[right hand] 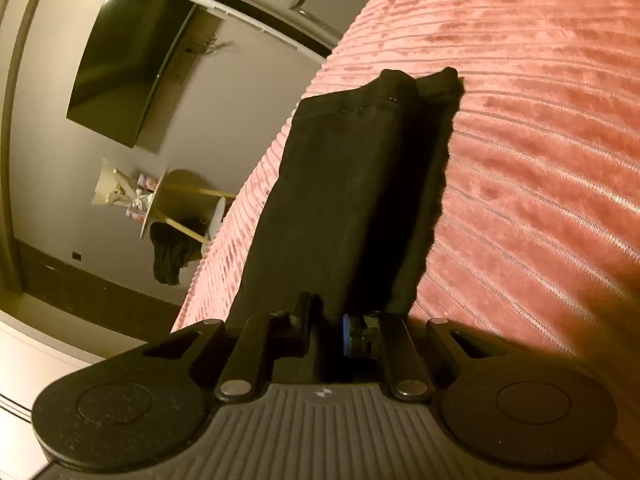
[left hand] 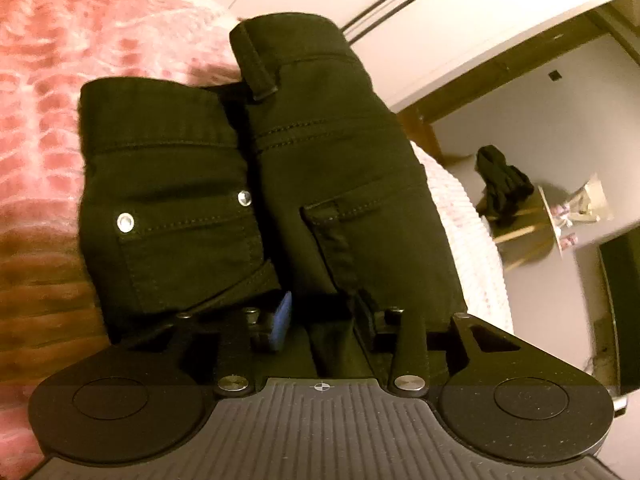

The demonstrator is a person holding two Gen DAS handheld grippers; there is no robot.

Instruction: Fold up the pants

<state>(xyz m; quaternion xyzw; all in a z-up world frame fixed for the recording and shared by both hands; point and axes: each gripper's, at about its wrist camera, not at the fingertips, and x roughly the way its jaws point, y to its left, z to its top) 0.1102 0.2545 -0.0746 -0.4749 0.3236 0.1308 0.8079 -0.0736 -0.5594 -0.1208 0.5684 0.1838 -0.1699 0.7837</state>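
Clearly the risk lies in the grip. The left tongs (left hand: pixel 324 320) clench the waist end of the black pants (left hand: pixel 256 184), whose pockets and rivets fan out toward twelve o'clock over the pink bedspread (left hand: pixel 60 80). The right tongs (right hand: pixel 334 330) clench the hem end, the legs stretching toward twelve o'clock above the bed. Both bites look shallow and hold several layers, so an inner layer could slide free and spoil the fold. At nine o'clock the bed edge is near; uneven lowering could let cloth slump over it.
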